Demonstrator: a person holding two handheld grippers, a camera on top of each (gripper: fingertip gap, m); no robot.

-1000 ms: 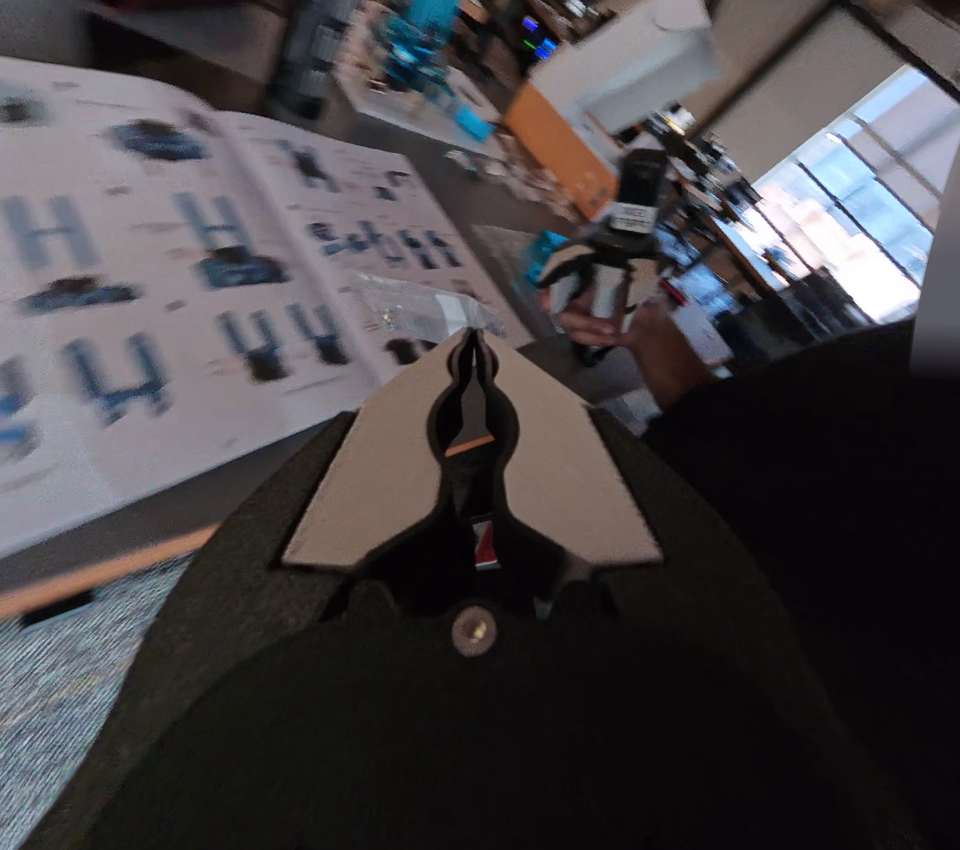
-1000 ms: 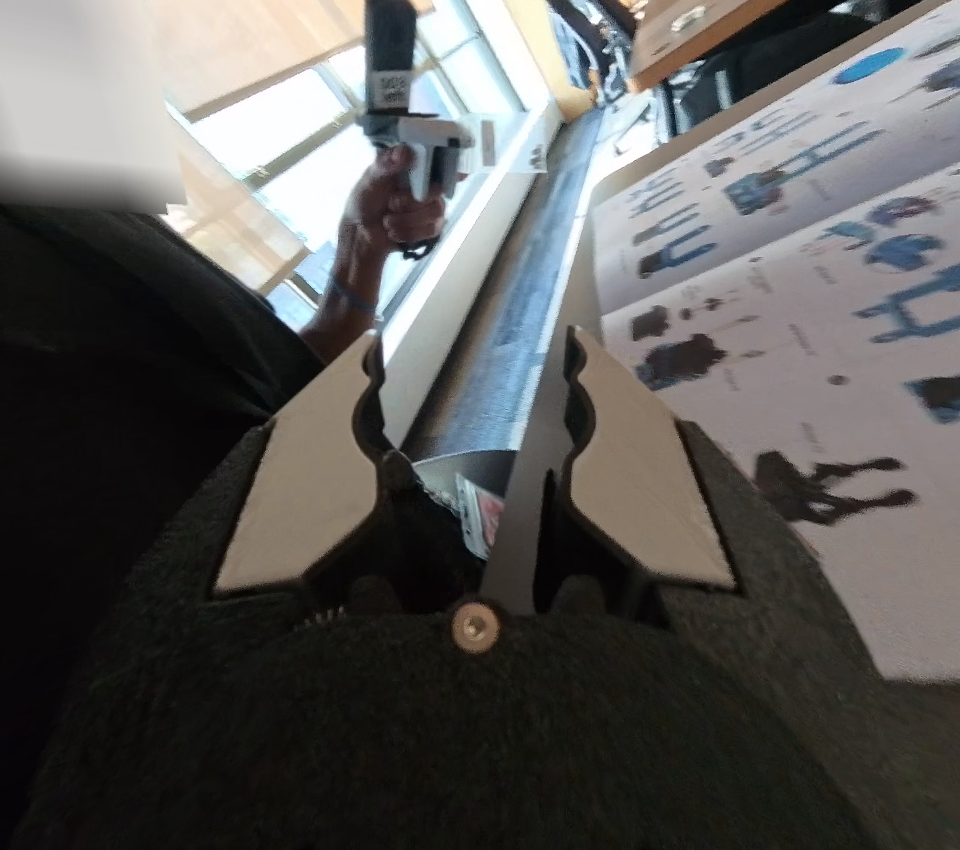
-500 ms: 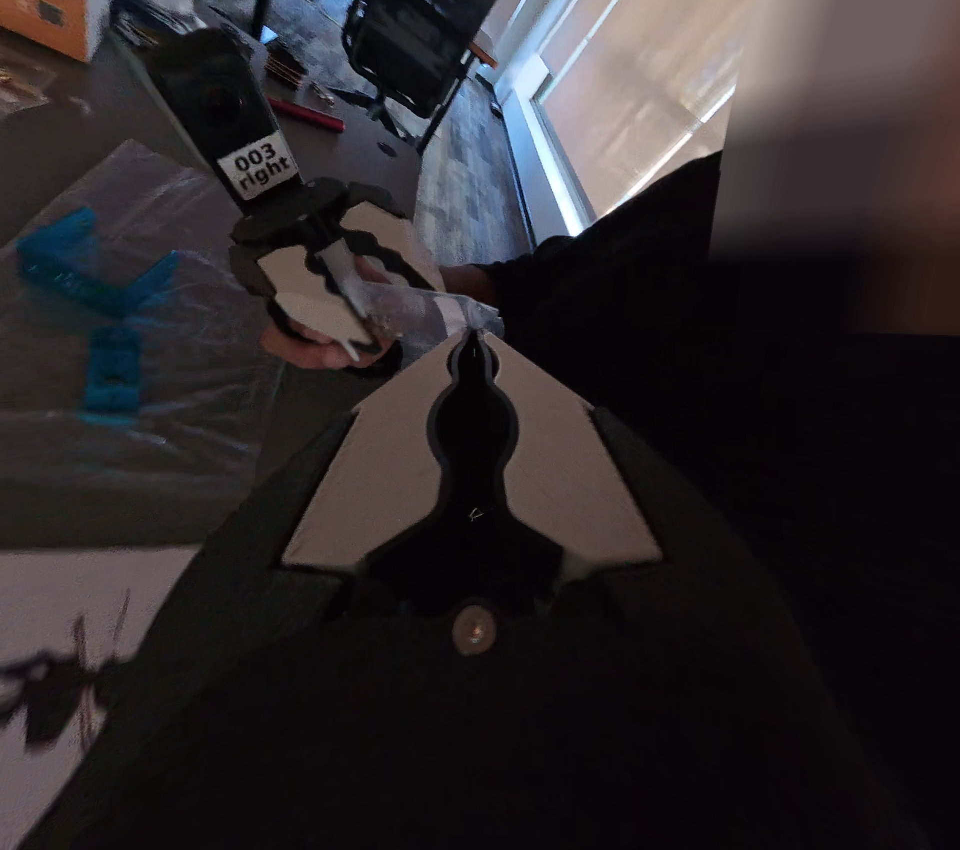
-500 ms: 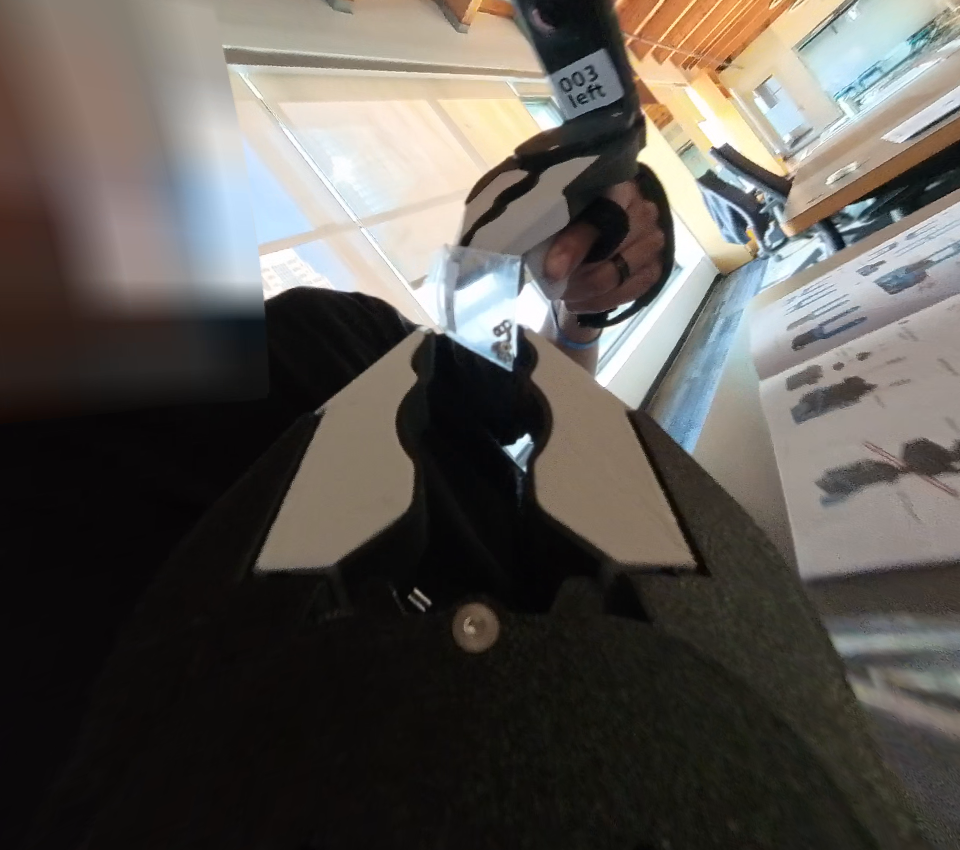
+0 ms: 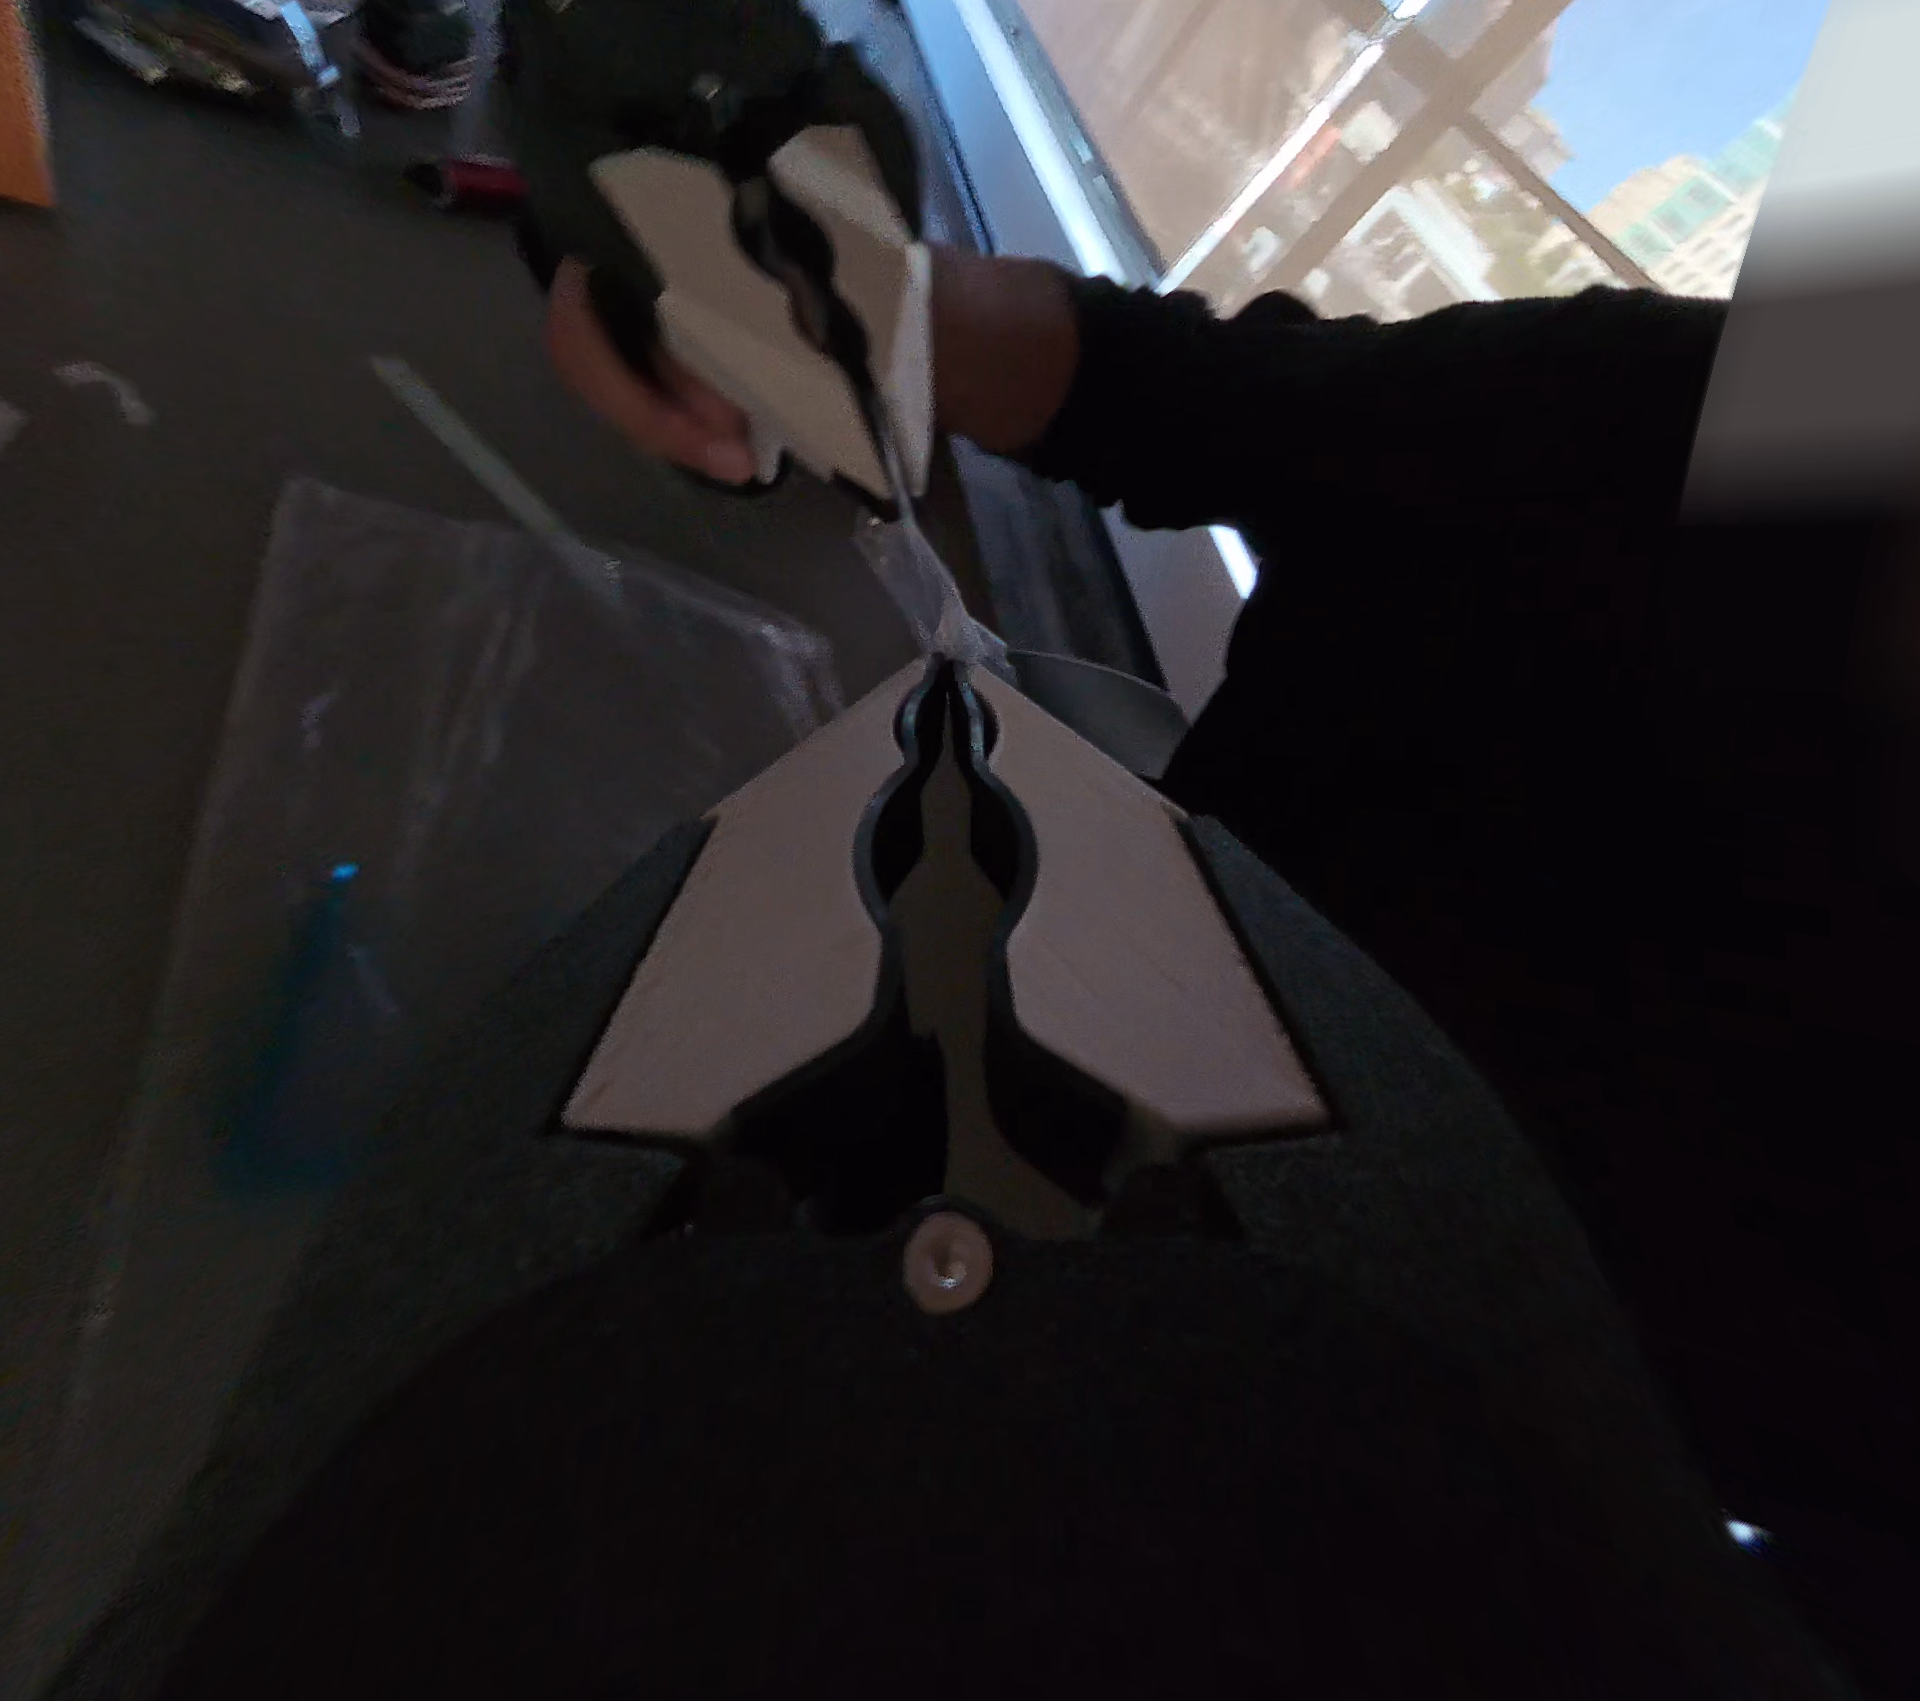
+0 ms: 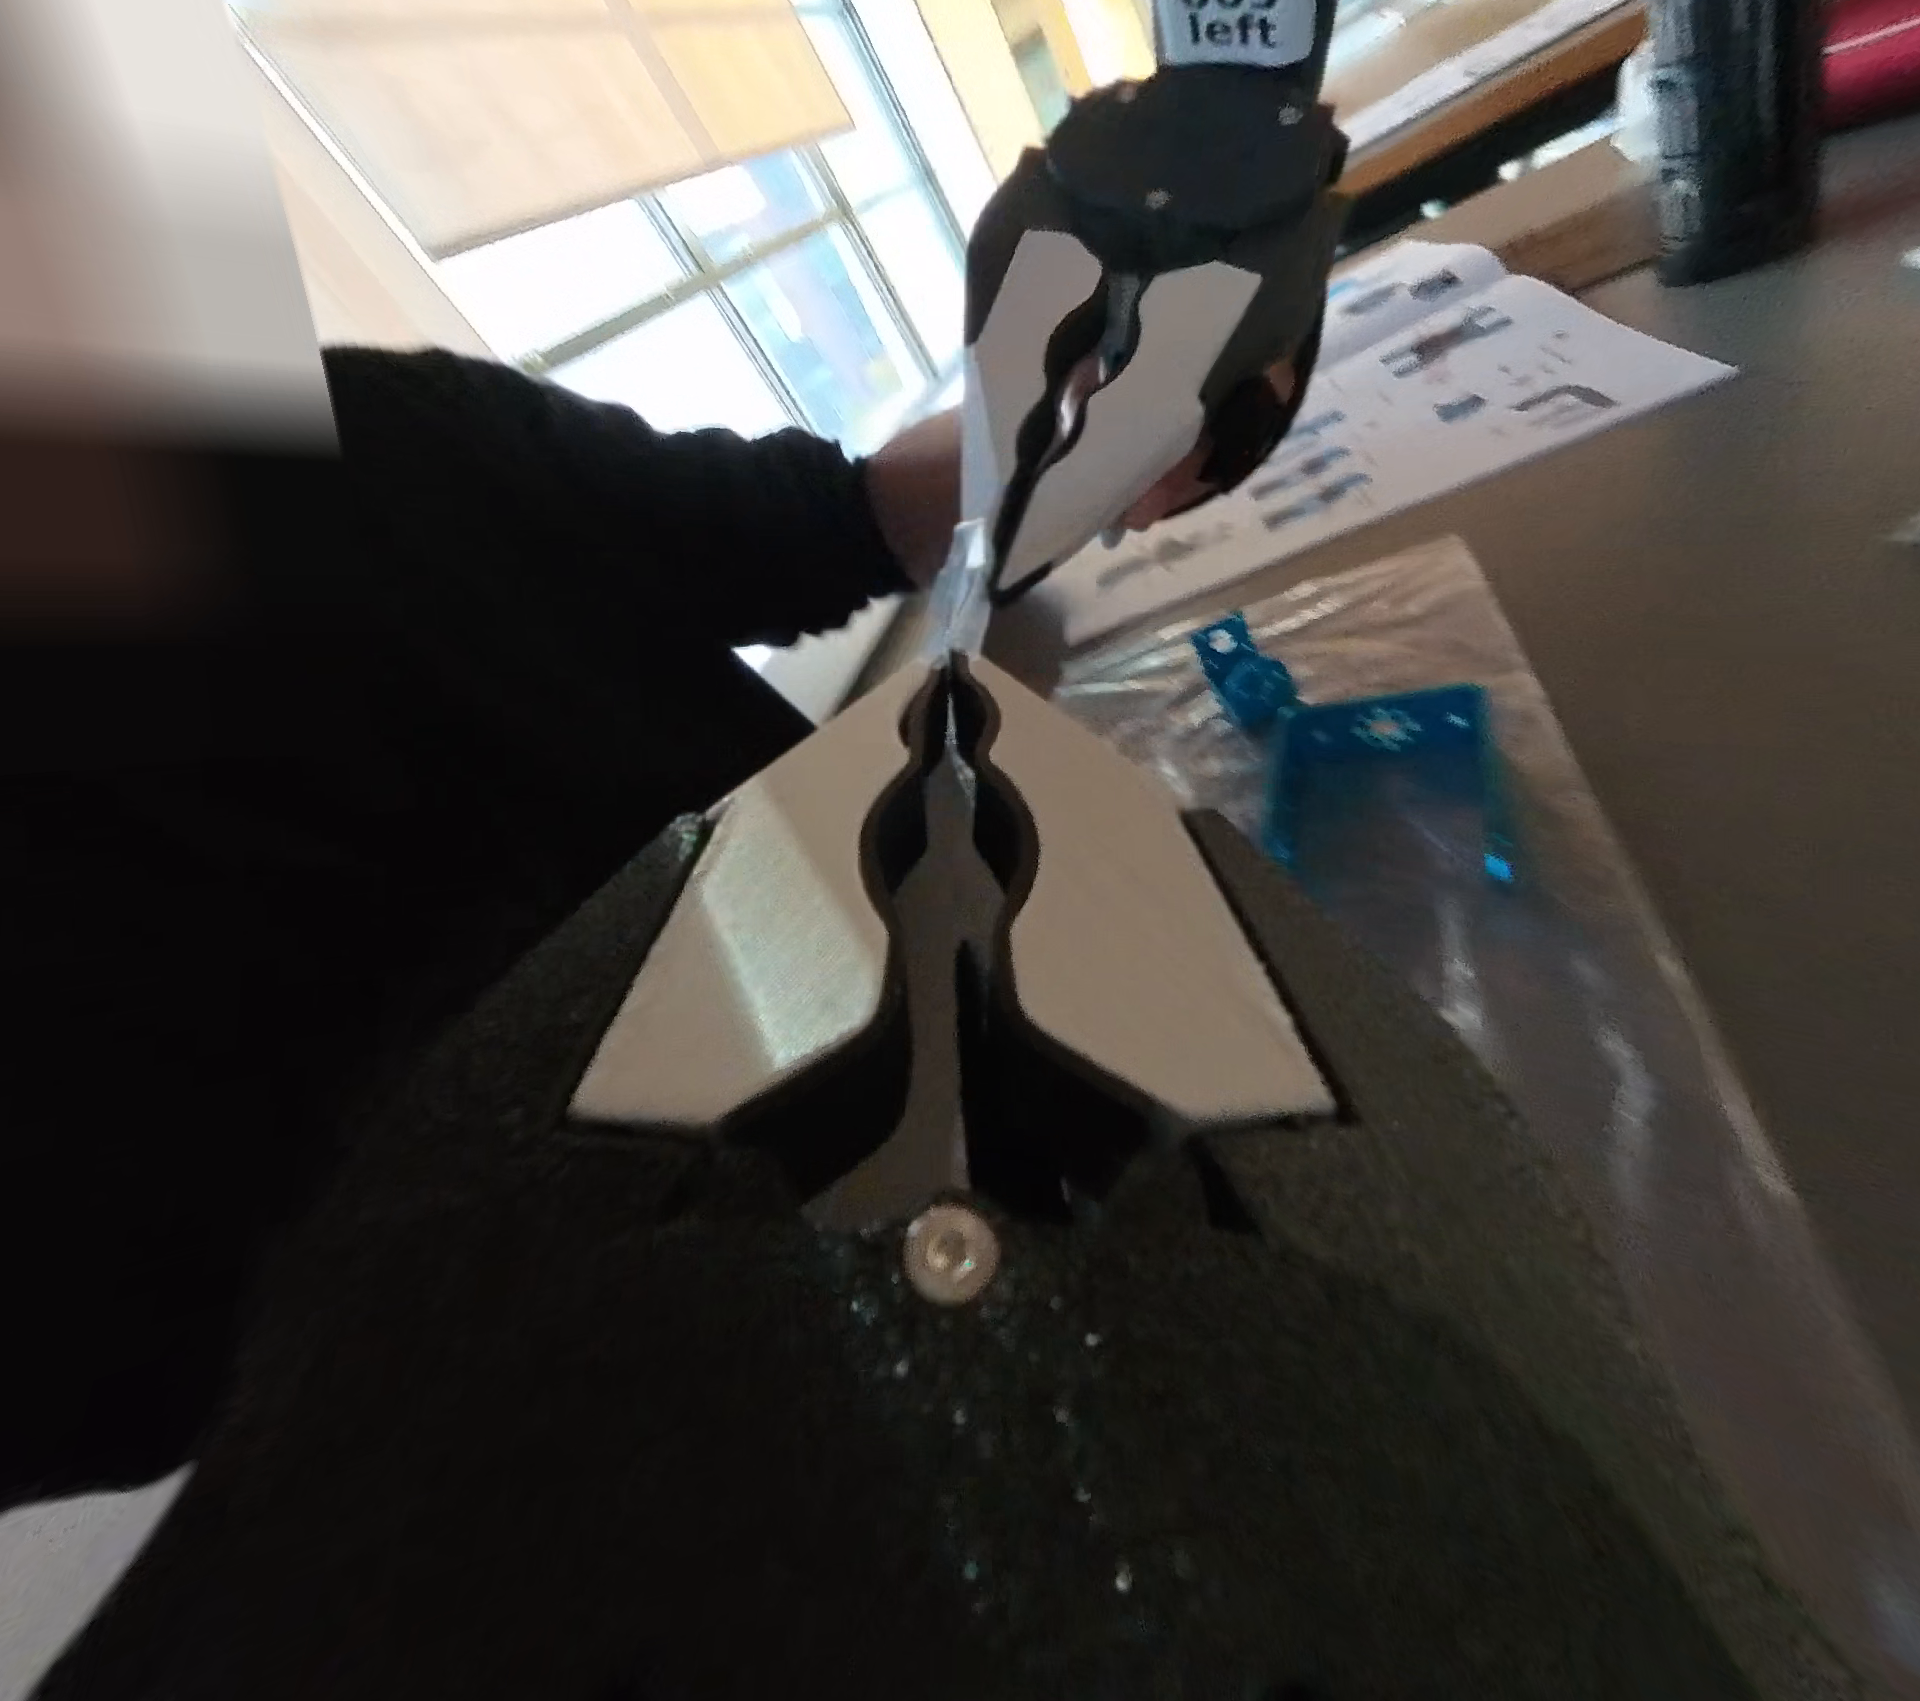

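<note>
My left gripper [image 5: 945, 664] is shut on one end of a small clear plastic bag [image 5: 916, 576]. My right gripper [image 6: 951, 664] is shut on the other end of the same bag [image 6: 961, 602]. The bag is stretched thin and tight between the two sets of tips, which face each other closely. The right gripper also shows in the left wrist view [image 5: 888, 498], held by a hand in a black sleeve. The left gripper shows in the right wrist view [image 6: 987, 586]. What the bag holds is hidden.
A large clear plastic bag [image 6: 1558, 820] with blue flat parts [image 6: 1382, 768] lies on the dark table [image 5: 156, 301]. A printed sheet [image 6: 1455, 363] lies beyond it. A tall black object [image 6: 1745, 41], a red item [image 5: 468, 181] and clutter sit farther back. Windows are beside the table. Some 4 centimetres of space lies between my two pairs of fingers.
The right gripper was open and apart a second ago; it has closed on the small bag held by the left gripper. Both have swung round and the bag is now pulled tight.
</note>
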